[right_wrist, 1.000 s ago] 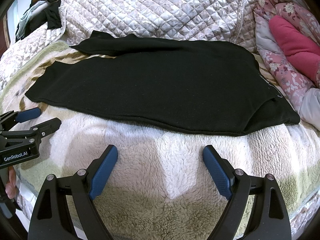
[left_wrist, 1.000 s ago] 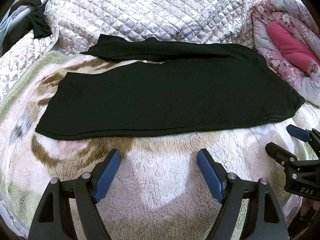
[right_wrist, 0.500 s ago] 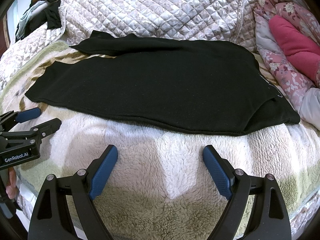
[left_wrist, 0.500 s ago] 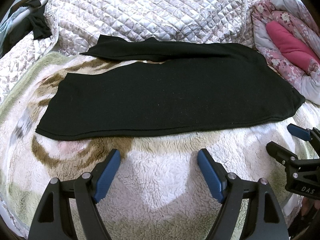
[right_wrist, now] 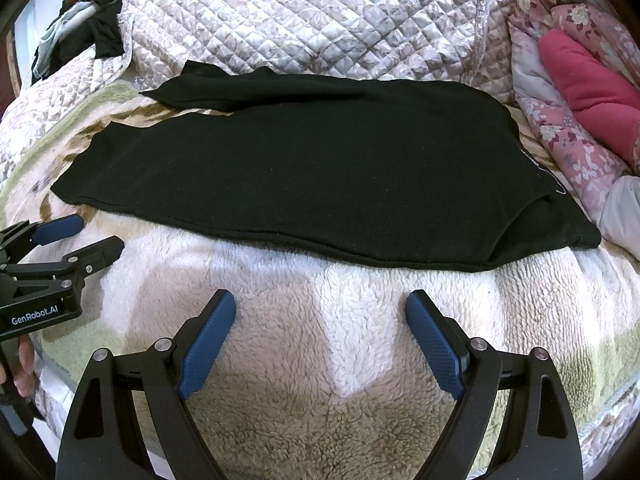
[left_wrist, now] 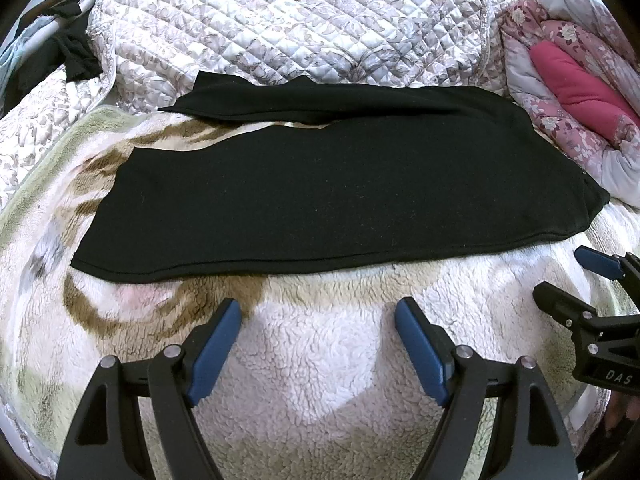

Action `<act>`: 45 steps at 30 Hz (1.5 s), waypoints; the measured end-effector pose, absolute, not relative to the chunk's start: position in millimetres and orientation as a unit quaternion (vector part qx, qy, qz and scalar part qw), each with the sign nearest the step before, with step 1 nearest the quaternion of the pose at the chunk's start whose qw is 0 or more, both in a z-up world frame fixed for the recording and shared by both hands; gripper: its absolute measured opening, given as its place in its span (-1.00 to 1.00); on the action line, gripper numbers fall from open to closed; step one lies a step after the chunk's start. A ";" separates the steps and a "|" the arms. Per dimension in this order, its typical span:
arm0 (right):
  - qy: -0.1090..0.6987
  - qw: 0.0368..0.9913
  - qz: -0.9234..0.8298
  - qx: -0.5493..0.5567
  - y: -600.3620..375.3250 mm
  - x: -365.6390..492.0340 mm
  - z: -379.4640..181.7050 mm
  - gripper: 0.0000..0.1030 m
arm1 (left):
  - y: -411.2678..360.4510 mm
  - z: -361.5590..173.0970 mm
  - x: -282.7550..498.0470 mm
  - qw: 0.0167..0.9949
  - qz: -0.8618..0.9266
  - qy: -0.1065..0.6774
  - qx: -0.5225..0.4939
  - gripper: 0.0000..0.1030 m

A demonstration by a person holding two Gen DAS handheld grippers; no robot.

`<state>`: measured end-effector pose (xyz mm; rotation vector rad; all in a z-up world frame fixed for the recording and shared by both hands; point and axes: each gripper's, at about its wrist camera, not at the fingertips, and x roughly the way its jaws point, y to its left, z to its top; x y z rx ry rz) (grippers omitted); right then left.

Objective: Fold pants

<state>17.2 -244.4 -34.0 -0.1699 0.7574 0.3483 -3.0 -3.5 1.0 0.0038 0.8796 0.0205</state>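
Black pants (left_wrist: 340, 196) (right_wrist: 304, 176) lie flat across a fleecy blanket (left_wrist: 312, 340) (right_wrist: 332, 320), legs to the left and waist to the right. The far leg is spread slightly away from the near one at the left. My left gripper (left_wrist: 318, 322) hovers open over the blanket, short of the pants' near edge. My right gripper (right_wrist: 320, 316) is also open and empty, just in front of that near edge. Each gripper shows at the side of the other's view: the right gripper (left_wrist: 568, 276) and the left gripper (right_wrist: 94, 236).
A quilted floral cover (left_wrist: 304, 28) is bunched up behind the pants. A pink floral duvet with a magenta lining (left_wrist: 576, 88) lies at the right. Dark clothes (left_wrist: 68, 52) are piled at the far left. A hand (right_wrist: 22, 368) holds the left gripper's handle.
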 end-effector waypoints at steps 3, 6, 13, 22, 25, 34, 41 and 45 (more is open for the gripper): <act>0.367 0.911 0.169 -0.082 -244.7 17.2 -33.9 0.70 | -3.6 0.9 -3.1 0.905 0.010 0.426 0.002 0.59; 0.367 0.911 0.169 -0.082 -245.0 17.1 -33.8 0.70 | -3.6 1.0 -3.1 0.905 0.010 0.426 0.002 0.59; 0.368 0.911 0.169 -0.082 -247.1 18.2 -34.4 0.70 | -3.5 1.2 -3.3 0.905 0.010 0.425 0.002 0.59; 0.367 0.910 0.175 -0.083 -249.7 17.2 -31.9 0.70 | -3.7 1.2 -3.3 0.905 0.010 0.425 0.003 0.59; 0.368 0.909 0.176 -0.082 -250.1 17.0 -31.4 0.70 | -4.5 0.2 -4.3 0.905 0.010 0.425 0.003 0.59; 0.373 0.906 0.187 -0.073 -251.6 16.5 -28.5 0.70 | -9.7 5.9 -1.5 0.906 0.009 0.424 0.008 0.59; 0.365 0.912 0.178 -0.054 -263.7 19.1 -20.7 0.70 | -9.1 10.9 -2.6 0.907 0.007 0.421 0.001 0.58; 0.368 0.914 0.169 -0.037 -275.9 22.3 -19.3 0.70 | -7.1 13.4 -3.2 0.909 0.008 0.417 -0.004 0.58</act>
